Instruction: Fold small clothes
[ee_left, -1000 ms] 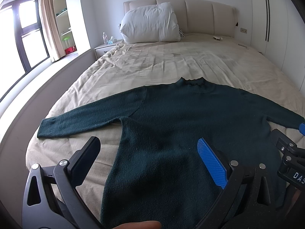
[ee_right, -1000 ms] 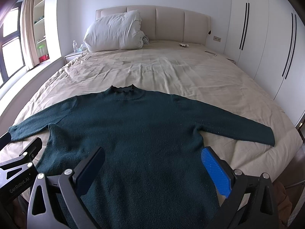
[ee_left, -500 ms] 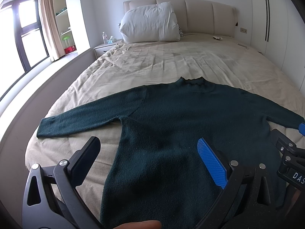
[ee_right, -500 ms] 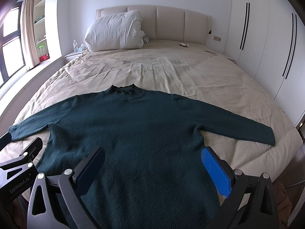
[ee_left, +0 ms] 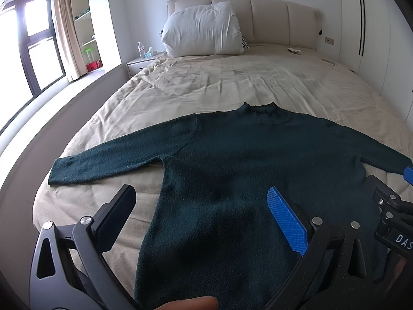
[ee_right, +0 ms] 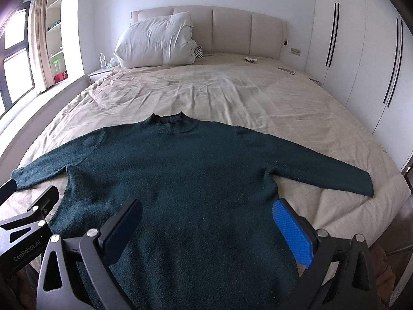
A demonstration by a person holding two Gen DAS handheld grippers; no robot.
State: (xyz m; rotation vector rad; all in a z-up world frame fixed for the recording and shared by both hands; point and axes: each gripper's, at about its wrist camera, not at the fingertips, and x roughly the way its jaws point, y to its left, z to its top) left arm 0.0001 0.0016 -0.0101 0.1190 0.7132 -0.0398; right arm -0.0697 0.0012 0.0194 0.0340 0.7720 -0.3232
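Far left: window [ee_left: 15, 59] w/ curtain [ee_left: 68, 33], shelves behind it. Nightstand [ee_left: 140, 63] beside the bed, water bottle [ee_left: 140, 49] on top.

Left gripper [ee_left: 200, 201] – jaws spread wide, nothing between them, hovering over the sweater's lower-left body near the hem. Its black finger [ee_left: 116, 214] sits over bare sheet, blue finger [ee_left: 286, 219] over knit.

Dark green sweater [ee_right: 185, 180] lies flat, front up, on the near half of the beige bed [ee_right: 232, 95]; neck points toward the headboard [ee_right: 232, 31], both sleeves stretched out to the sides, left cuff [ee_left: 58, 173] near the bed's edge.

Right gripper [ee_right: 206, 214] – also released, wide apart, empty, above the sweater's lower-right body.

White pillow [ee_right: 157, 42] against the headboard, left of centre. Far right: white wardrobe [ee_right: 361, 51] w/ dark handles.
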